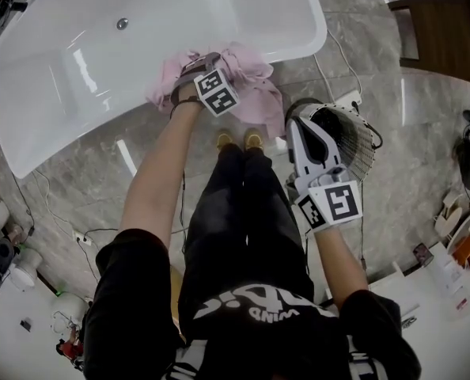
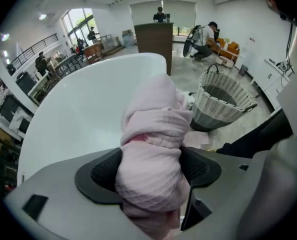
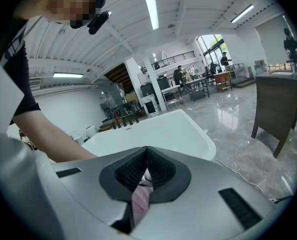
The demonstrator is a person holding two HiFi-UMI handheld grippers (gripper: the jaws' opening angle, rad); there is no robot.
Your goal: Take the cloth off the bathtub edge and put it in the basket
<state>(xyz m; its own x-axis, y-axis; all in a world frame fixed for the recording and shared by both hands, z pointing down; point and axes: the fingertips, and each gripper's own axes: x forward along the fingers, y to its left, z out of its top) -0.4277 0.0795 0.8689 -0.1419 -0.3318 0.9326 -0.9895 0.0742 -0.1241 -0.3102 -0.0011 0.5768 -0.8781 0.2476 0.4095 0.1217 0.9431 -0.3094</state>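
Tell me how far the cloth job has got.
Done: the left gripper is shut on the pink cloth, which is bunched between its fingers. In hand: the lift. In the head view the cloth drapes over the bathtub edge and is not yet off it. Left: carry it to the wicker basket on the floor and drop it in. The right gripper is shut on nothing, near the basket.

The only print that can be read is on the person's black shirt [image 1: 251, 311] in the head view: white letters, upside down to the camera, spelling "WIND". A larger white print sits just beside that word, too folded and distorted to make out.
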